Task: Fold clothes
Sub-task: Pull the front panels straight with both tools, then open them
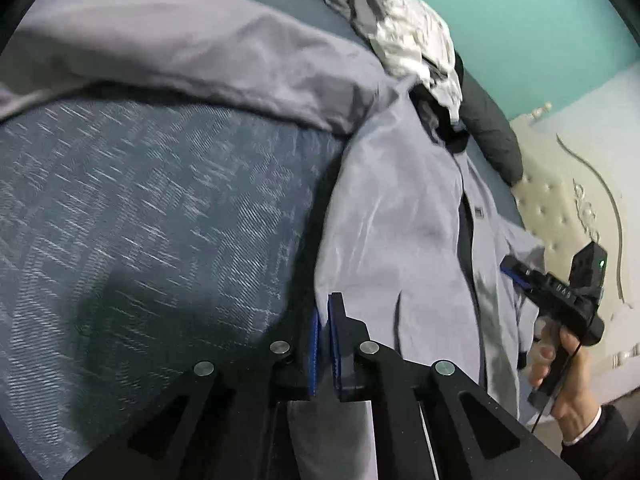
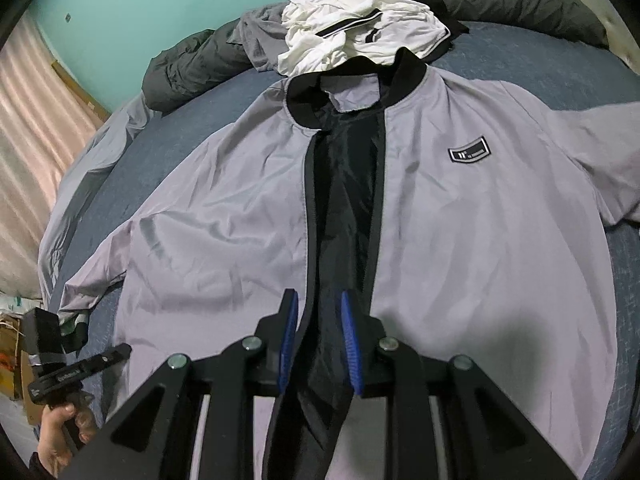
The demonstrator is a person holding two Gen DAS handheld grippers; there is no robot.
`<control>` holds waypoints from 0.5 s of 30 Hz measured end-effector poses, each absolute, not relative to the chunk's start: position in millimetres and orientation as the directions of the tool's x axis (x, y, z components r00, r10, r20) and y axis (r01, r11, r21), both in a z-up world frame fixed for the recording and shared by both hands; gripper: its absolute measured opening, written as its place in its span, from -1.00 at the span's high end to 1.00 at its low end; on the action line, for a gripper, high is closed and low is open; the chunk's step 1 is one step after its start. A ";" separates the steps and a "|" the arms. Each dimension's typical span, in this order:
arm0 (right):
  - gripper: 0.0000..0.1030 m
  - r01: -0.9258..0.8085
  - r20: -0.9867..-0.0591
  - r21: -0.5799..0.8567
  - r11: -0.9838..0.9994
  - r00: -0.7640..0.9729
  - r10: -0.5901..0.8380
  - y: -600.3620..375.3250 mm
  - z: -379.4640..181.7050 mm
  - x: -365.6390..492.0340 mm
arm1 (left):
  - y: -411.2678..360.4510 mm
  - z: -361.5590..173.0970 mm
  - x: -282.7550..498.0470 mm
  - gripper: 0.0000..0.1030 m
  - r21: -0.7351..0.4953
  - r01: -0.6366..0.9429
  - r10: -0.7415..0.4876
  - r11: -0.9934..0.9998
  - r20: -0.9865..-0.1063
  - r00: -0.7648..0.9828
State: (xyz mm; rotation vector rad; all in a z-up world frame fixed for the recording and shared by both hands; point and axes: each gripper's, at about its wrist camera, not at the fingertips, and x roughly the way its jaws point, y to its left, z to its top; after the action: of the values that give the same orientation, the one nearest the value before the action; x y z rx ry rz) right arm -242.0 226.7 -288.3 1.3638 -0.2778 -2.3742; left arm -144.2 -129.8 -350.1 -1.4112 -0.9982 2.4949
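We had the light grey, shiny jacket with the black collar and black lining (image 2: 460, 240) lying face up on the blue woven bedspread (image 1: 140, 220), front open, both sleeves spread outward, no fold visible in it. Behind its collar sat a heap of crumpled white and grey garments (image 2: 352, 36).

The slick fabric could slip from a shallow pinch, and lifting one side alone could drag the whole jacket askew or pull it into that heap.

Our left gripper (image 1: 326, 320) sat low at the jacket's hem corner, its blue-padded jaws nearly together, seemingly on the fabric edge, though we could not tell whether they truly gripped. Our right gripper (image 2: 318, 312) hung over the open front near the hem, jaws apart and holding nothing, pointing toward the collar.
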 end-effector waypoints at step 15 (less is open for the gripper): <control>0.43 0.209 -0.795 0.343 -0.916 -0.455 -0.402 277.3 -285.4 -247.6 | -128.2 -276.8 -163.9 -0.06 -0.476 0.172 0.259 -0.863 -0.708 -0.657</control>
State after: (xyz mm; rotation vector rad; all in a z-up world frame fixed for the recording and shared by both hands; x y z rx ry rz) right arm -247.6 277.3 -285.4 1.3839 -0.2781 -2.3939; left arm -163.9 -128.2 -276.8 -1.2776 -0.8063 2.6969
